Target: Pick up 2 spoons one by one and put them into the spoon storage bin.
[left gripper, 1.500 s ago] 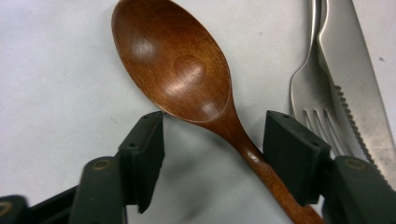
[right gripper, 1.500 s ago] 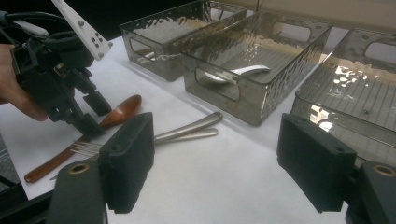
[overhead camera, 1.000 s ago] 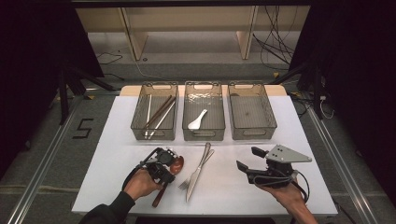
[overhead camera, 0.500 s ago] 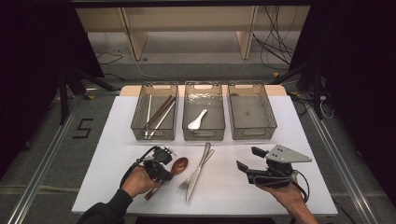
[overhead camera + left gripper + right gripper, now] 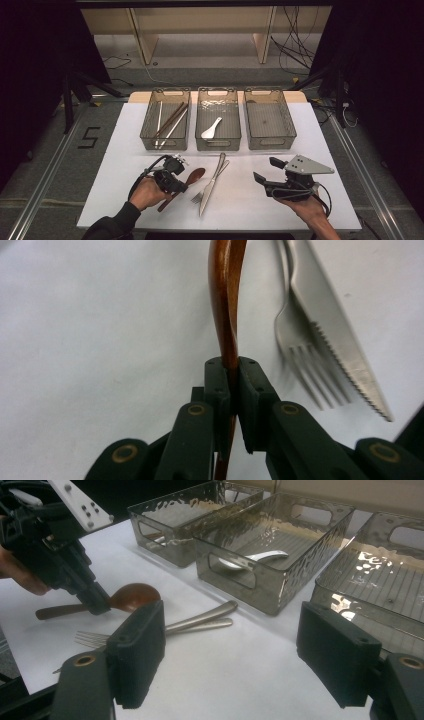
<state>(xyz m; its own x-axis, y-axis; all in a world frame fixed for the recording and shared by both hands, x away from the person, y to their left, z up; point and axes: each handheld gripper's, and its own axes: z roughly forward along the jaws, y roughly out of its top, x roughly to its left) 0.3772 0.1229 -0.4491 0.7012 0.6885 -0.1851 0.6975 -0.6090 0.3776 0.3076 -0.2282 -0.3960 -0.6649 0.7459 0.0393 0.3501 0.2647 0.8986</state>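
White table (image 5: 310,210): left tongs (image 5: 233,385) hide wooden spoon's (image 5: 223,300) handle.

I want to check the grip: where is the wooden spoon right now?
In the high view, the wooden spoon lies front left on the table, clamped in the left tongs, beside the fork.

A white desk (image 5: 320,150) fills the middle of the frame. Three clear bins (image 5: 166,120) (image 5: 217,119) (image 5: 269,119) stand side by side along its upper edge. Lower centre lie a wooden spoon (image 5: 192,176), a fork (image 5: 204,191) and a knife (image 5: 213,182), close together.
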